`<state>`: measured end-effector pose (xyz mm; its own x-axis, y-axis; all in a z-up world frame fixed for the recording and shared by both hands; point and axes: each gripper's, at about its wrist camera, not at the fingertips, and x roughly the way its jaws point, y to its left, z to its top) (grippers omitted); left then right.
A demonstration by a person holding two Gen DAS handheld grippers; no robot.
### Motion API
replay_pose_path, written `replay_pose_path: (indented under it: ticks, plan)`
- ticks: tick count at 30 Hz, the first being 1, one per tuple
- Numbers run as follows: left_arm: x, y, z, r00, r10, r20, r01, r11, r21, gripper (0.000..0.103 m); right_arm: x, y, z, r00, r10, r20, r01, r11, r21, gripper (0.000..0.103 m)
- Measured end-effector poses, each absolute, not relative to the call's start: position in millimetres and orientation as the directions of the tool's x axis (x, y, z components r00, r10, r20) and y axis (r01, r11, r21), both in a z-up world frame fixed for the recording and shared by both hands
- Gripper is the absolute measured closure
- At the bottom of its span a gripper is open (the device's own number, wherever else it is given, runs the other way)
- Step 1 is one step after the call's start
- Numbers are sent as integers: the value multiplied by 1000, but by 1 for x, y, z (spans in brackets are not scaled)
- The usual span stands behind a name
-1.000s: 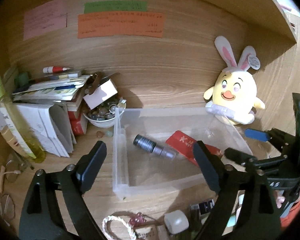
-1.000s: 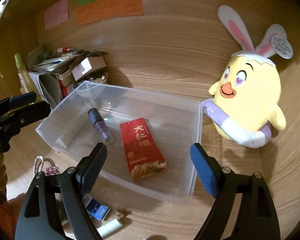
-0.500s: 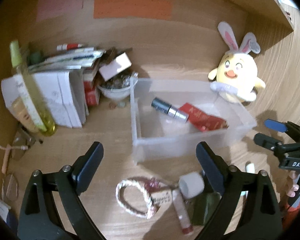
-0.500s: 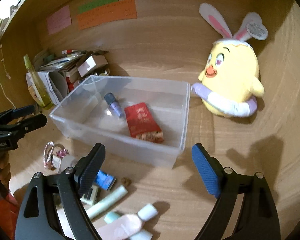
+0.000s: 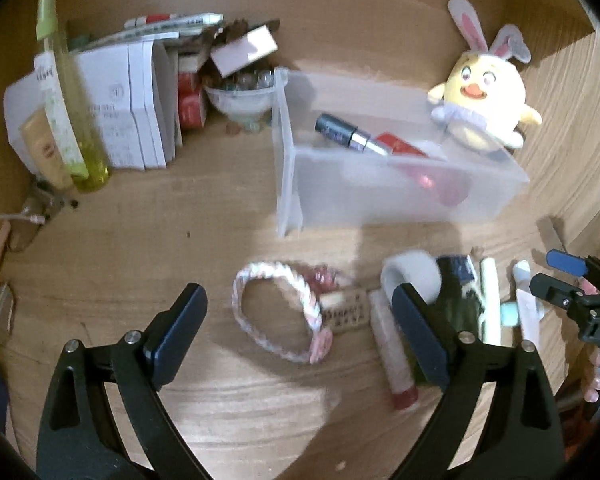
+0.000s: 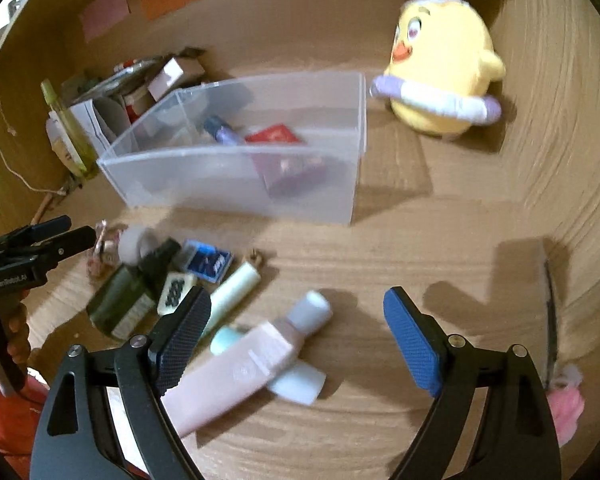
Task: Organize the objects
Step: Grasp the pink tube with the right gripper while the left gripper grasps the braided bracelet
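The left gripper (image 5: 300,332) has its fingers spread above a braided bracelet (image 5: 278,316); the right gripper (image 6: 296,340), marked "DAS", has fingers spread over a pink tube (image 6: 236,376); the red packet (image 6: 288,152) lies in the clear box (image 6: 236,184).

The wooden counter (image 5: 140,240) carries a clear plastic bin (image 5: 400,196) near the back; beside it sits a yellow plush chick (image 5: 484,108); nearer lie a braided bracelet (image 5: 278,316), a dark green bottle (image 6: 128,300), and a pink tube (image 6: 236,376); papers (image 5: 128,104) stand at the left.
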<state>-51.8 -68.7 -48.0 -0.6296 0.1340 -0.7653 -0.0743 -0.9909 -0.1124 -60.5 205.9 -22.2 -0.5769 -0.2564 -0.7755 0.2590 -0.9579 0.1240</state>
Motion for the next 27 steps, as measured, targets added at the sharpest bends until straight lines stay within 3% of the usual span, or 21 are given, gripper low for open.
replay_pose_path:
  ticks: [6, 9, 15, 20, 24, 27]
  plan:
    - [-45, -76, -59, -605, 139, -784, -51, -989, -137, 8, -59, 208, -41, -539, -268, -798, 248, -957, 154, 17]
    - [-40, -78, -62, -606, 142, -783, -47, -989, -143, 9, -61, 211, -44, -532, -277, -800, 237, -956, 174, 22]
    - [-40, -76, -67, -580, 166, -798, -59, -985, -162, 31, -62, 217, -45, -523, -293, -800, 240, -952, 191, 52]
    - [-39, -68, -68, -576, 145, -804, -79, -989, -122, 39, -60, 215, -45, -524, -294, -799, 259, -949, 179, 68]
    - [-40, -64, -67, -581, 129, -804, -82, -992, -99, 54, -60, 211, -45, -536, -287, -794, 275, -949, 158, 79]
    - [-42, -64, -67, -583, 136, -801, -83, -991, -108, 67, -61, 209, -45, -548, -276, -789, 277, -951, 140, 82]
